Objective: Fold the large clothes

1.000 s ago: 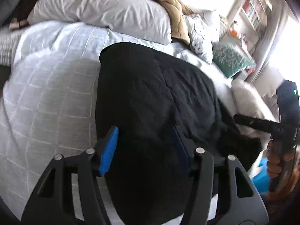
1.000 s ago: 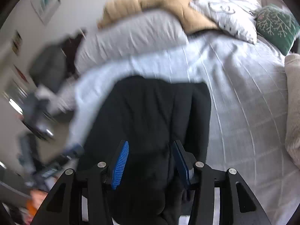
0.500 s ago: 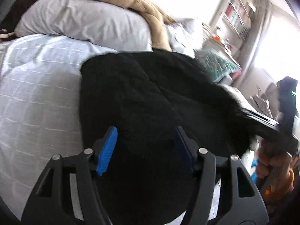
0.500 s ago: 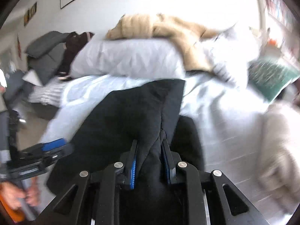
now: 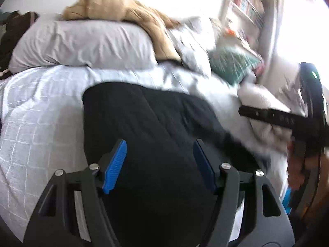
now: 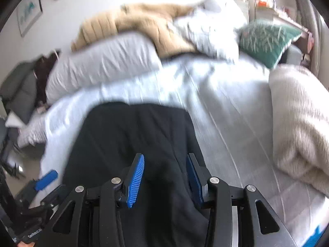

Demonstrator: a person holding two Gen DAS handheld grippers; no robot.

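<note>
Right wrist: claw (image 6: 164,160) has just released black garment (image 6: 131,135)

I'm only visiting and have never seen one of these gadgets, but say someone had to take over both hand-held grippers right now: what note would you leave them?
Left gripper: jaws open and just widening, empty, poised above the black garment.
Right gripper: jaws have just been opening; the cloth bunches up between them but the pads do not press on it.
Things: the garment lies on the pale checked duvet, short of the grey pillow.
Done: it appears doubled over into a compact shape, though blur hides the edges.
Left: probably check the edges, smooth it, and make any last fold.
</note>
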